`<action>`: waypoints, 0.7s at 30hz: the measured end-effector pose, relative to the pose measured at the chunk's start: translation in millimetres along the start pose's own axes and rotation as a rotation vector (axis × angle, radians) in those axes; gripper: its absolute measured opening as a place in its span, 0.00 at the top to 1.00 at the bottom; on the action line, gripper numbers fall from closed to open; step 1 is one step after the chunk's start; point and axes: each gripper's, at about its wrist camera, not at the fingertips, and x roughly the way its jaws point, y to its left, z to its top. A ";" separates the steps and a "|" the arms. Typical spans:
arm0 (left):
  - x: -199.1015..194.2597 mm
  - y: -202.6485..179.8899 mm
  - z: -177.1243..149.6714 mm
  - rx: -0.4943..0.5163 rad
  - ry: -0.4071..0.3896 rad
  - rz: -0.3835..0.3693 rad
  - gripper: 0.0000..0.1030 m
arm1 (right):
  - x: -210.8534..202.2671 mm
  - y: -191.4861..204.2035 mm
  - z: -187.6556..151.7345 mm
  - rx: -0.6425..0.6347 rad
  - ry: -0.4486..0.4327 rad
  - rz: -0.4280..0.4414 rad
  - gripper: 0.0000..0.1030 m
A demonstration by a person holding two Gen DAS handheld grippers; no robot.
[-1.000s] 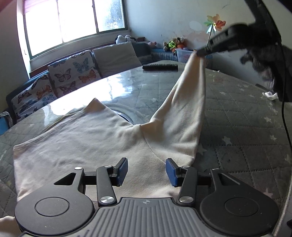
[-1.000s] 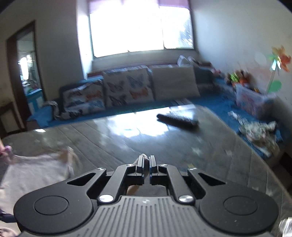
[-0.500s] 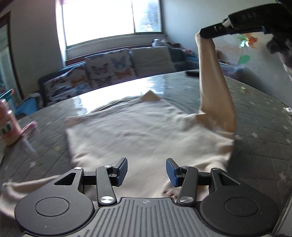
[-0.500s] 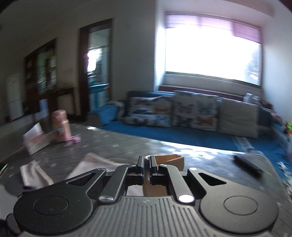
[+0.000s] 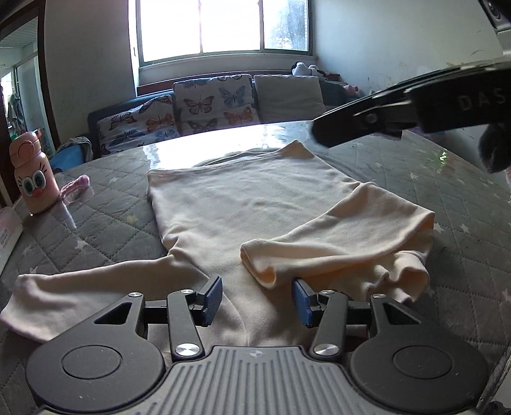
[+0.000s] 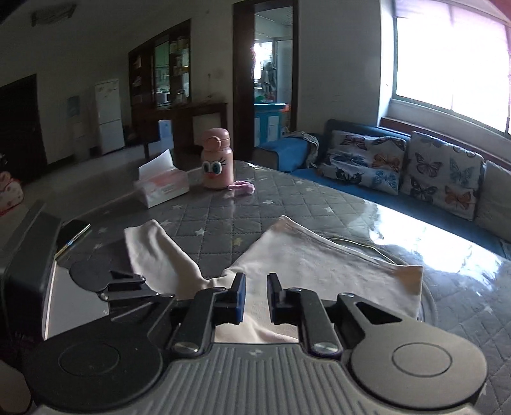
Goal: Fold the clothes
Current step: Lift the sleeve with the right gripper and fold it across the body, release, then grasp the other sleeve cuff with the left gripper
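Both sets of fingers stand spread apart with nothing between them. On the left gripper (image 5: pixel 257 298) the blue pads (image 5: pixel 213 295) hover low over the collar end of a cream long-sleeved shirt (image 5: pixel 255 198), which lies flat on the grey quilted table (image 5: pixel 453 198). Its right sleeve (image 5: pixel 335 242) is folded across the body, the cuff lying just in front of the left gripper's right pad. The other sleeve (image 5: pixel 80 287) stretches out flat to the left.

The right gripper (image 6: pixel 255 297) hangs above the shirt (image 6: pixel 319 265), its jaws parted by a narrower gap; from the left wrist view it shows as a dark arm (image 5: pixel 399 118) over the far hem. Whether it touches the cloth I can't quite make out.

A pink cartoon-faced bottle (image 6: pixel 216 159) stands near the table's edge, well apart from the shirt, with a tissue box (image 6: pixel 161 183) just beside it. A sofa with butterfly cushions (image 6: pixel 440 169) runs beneath the window (image 5: pixel 223 25).
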 end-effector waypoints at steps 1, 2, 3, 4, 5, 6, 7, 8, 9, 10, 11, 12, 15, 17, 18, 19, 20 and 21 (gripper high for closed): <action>0.2 0.1 -0.4 -0.001 0.002 0.001 0.50 | -2.8 -1.8 -1.2 -0.002 0.000 -0.006 0.83; -0.5 0.1 -0.4 -0.003 0.003 0.000 0.50 | -5.7 -4.0 -2.5 -0.004 0.001 -0.014 0.80; -1.1 0.1 -0.4 -0.005 0.003 -0.001 0.50 | -9.0 -8.7 -5.1 -0.003 0.007 -0.030 0.80; -3.3 -0.4 -0.4 -0.005 -0.001 -0.003 0.50 | -10.8 -13.9 -7.8 0.003 0.015 -0.046 0.80; -5.7 -0.2 0.1 -0.006 -0.008 -0.006 0.50 | -12.7 -19.8 -11.0 0.008 0.025 -0.063 0.80; -8.9 -0.1 0.2 -0.008 -0.015 -0.011 0.50 | -14.8 -28.9 -17.5 0.016 0.043 -0.087 0.80; -12.0 0.1 0.4 -0.010 -0.021 -0.016 0.50 | -16.8 -37.2 -23.6 0.023 0.060 -0.109 0.79; -15.1 0.2 0.5 -0.011 -0.028 -0.022 0.50 | -18.0 -41.6 -28.5 0.027 0.073 -0.125 0.78; -16.3 0.0 1.4 -0.010 -0.028 -0.025 0.50 | -19.2 -49.1 -36.6 0.038 0.100 -0.147 0.78; -16.1 -0.7 1.6 -0.005 -0.025 -0.028 0.50 | -20.6 -55.1 -43.6 0.054 0.119 -0.163 0.77; -14.1 -2.1 2.0 0.000 -0.018 -0.028 0.50 | -22.1 -61.0 -50.6 0.069 0.139 -0.179 0.77; -12.0 -3.5 2.5 0.006 -0.011 -0.029 0.51 | -23.5 -67.5 -58.0 0.087 0.159 -0.195 0.77; -2.6 -8.8 3.4 0.017 0.014 -0.042 0.54 | -25.6 -86.9 -77.7 0.158 0.188 -0.221 0.77; 3.2 -11.4 3.7 0.021 0.024 -0.049 0.60 | -26.3 -93.4 -83.7 0.187 0.191 -0.225 0.77; 6.0 -12.3 3.7 0.023 0.030 -0.051 0.69 | -25.6 -94.3 -84.2 0.190 0.189 -0.223 0.77; 8.6 -13.1 4.1 0.024 0.036 -0.056 0.83 | -24.9 -95.3 -84.8 0.193 0.188 -0.222 0.77; 9.7 -14.2 5.3 0.025 0.037 -0.055 0.87 | -24.1 -96.2 -85.3 0.196 0.186 -0.221 0.77; 10.9 -15.3 6.5 0.025 0.038 -0.053 0.93 | -23.4 -97.2 -85.8 0.199 0.184 -0.220 0.77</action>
